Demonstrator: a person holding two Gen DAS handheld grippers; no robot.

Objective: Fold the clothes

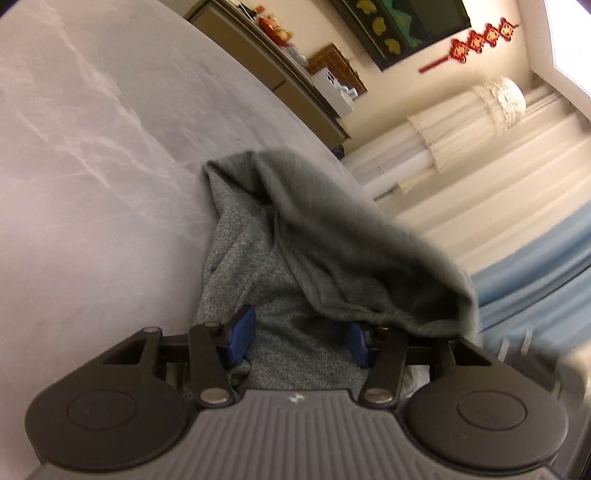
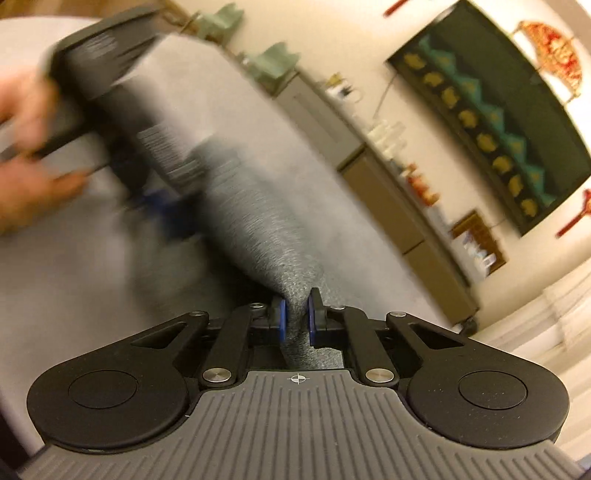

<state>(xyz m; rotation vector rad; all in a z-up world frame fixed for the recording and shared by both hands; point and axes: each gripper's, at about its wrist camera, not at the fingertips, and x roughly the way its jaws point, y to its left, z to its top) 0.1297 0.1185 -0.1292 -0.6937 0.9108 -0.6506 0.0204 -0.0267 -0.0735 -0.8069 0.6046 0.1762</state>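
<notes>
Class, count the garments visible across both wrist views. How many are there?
1: a grey-green knitted garment bunched on the pale grey surface, reaching between the left claw and the right claw. Others may lie out of view.

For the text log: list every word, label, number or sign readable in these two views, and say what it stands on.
No text can be read in either view.
Printed label on the left claw's body: lines of print, smeared by motion, unreadable.
Red hanging ornaments on the wall: figures, no legible characters.
Dark framed picture: yellow and teal shapes, no writing.
Items on the sideboard: too small and blurred.
</notes>
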